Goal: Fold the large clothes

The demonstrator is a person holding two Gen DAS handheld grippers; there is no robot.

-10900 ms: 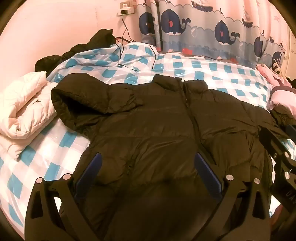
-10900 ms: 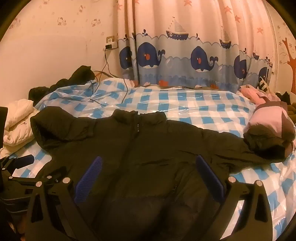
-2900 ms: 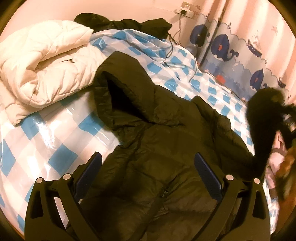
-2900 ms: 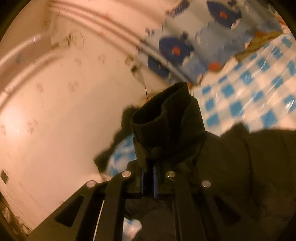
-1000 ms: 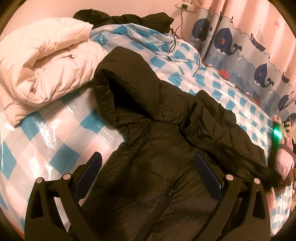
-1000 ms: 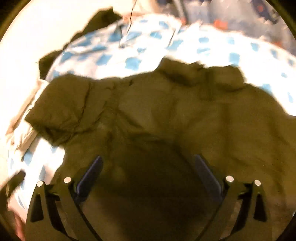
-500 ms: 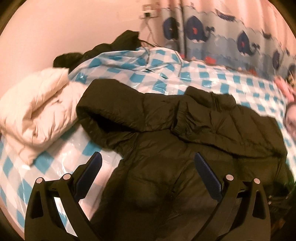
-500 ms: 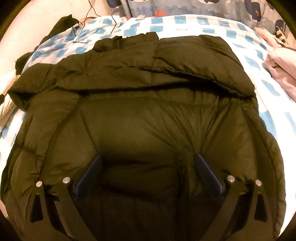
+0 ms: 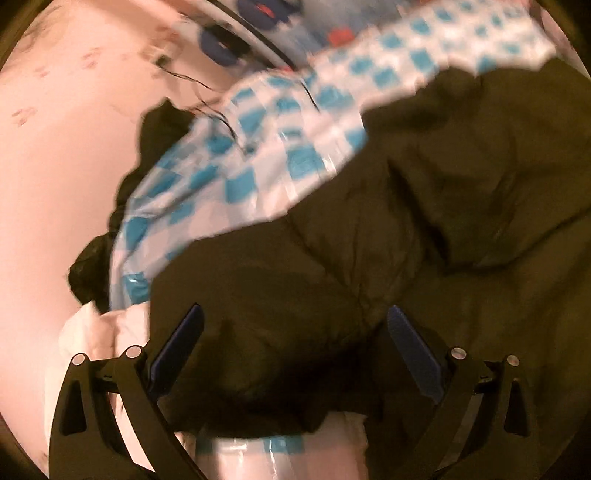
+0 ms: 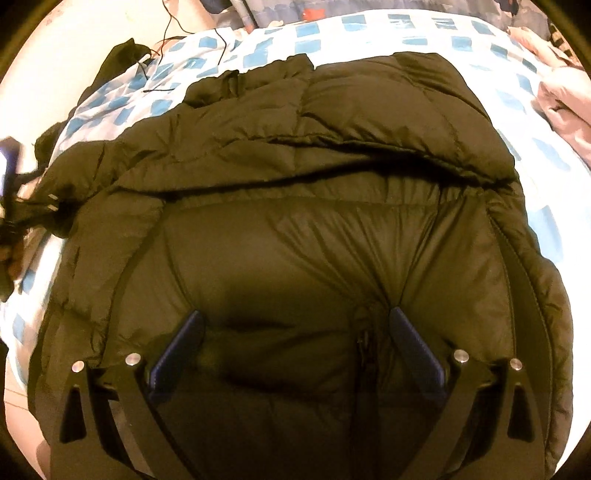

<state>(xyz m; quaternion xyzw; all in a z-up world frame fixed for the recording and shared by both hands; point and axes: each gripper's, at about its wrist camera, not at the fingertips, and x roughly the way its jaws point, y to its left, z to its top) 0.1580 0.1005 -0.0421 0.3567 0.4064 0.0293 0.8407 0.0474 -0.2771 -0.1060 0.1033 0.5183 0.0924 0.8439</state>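
Black puffer jacket (image 10: 295,240) blurs leftward, its hem cut off; 2 tools gape empty.

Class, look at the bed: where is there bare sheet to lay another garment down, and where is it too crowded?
Bare checked sheet lies beyond the jacket's collar, toward the curtain, and in a strip on its right, before the pink clothes. The left side is crowded: a cable, dark clothes and a white quilt.
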